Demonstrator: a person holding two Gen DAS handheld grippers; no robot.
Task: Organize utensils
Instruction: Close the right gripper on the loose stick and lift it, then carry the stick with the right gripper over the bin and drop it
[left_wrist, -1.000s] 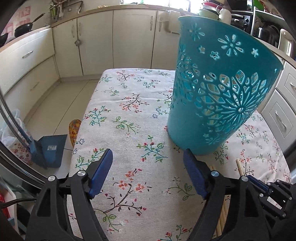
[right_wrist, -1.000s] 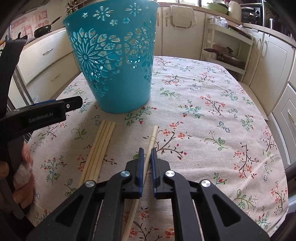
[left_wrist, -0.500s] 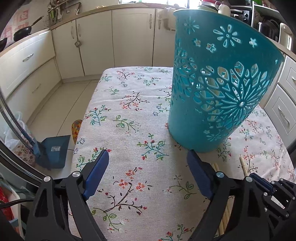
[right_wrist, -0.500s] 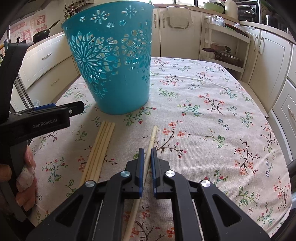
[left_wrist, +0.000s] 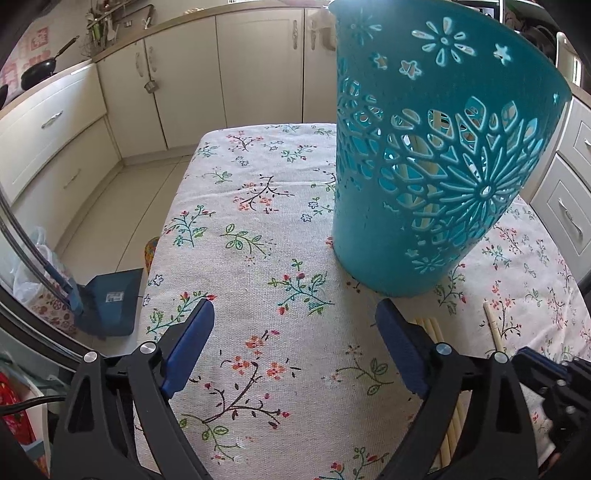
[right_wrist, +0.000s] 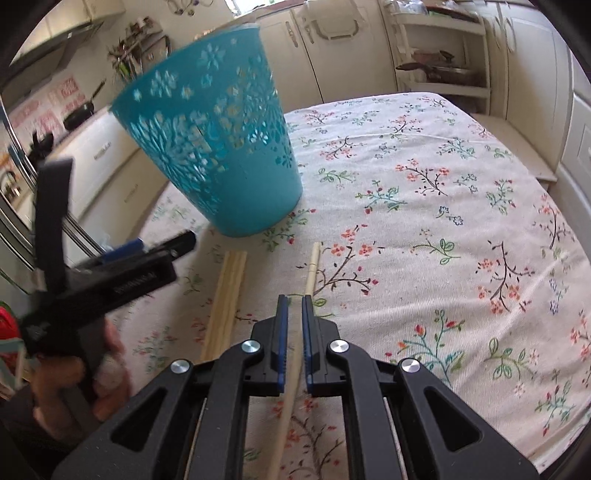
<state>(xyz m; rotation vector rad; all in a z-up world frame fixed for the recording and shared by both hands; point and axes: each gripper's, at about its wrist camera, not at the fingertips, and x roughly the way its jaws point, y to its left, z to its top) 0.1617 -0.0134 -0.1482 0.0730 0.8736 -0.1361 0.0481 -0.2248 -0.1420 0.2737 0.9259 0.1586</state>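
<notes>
A teal cut-out plastic basket (left_wrist: 436, 162) stands on the floral tablecloth (left_wrist: 258, 229); it also shows in the right wrist view (right_wrist: 218, 155). Pale sticks show through its holes. My right gripper (right_wrist: 291, 306) is shut on a single wooden chopstick (right_wrist: 312, 269) that points toward the basket. A bundle of several chopsticks (right_wrist: 227, 291) lies on the cloth just left of it, also seen in the left wrist view (left_wrist: 432, 328). My left gripper (left_wrist: 295, 317) is open and empty, low over the cloth in front of the basket's left side.
The table's left edge (left_wrist: 162, 236) drops to a tiled floor with a blue dustpan (left_wrist: 107, 299). Cream kitchen cabinets (left_wrist: 221, 74) surround the table. The left gripper's body (right_wrist: 110, 280) sits close beside the chopstick bundle.
My right gripper has tilted and lifted with the chopstick, the view now rolled. My left gripper has edged closer to the basket and stays open.
</notes>
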